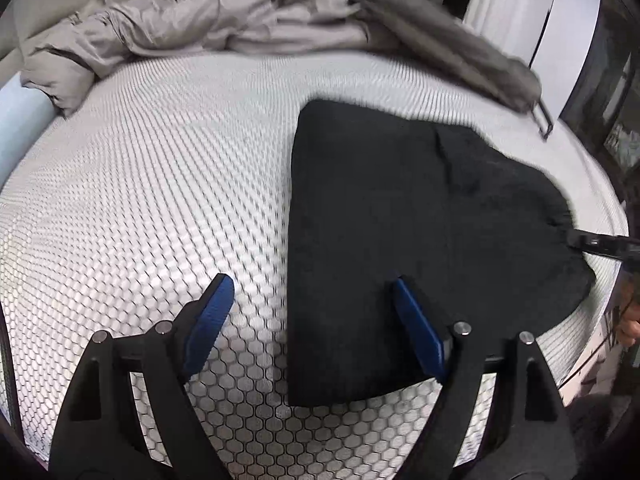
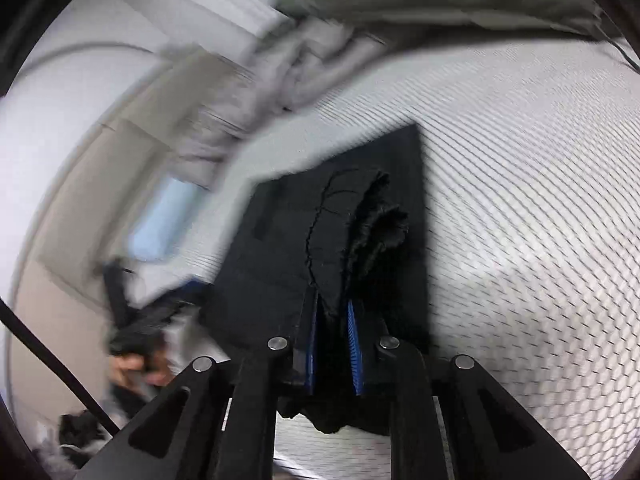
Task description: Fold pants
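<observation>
Your right tongs pinch the black pants edge on the mattress, while your left tongs stand wide open, empty, astride the pants' left edge.

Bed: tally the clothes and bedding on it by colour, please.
Black: 1, the pants, partly folded, edge pinched in the right claw
Beige: 1, a crumpled cloth heap
Grey-brown: 1, a garment
Total: 3

Honeycomb-patterned mattress, white wall
</observation>
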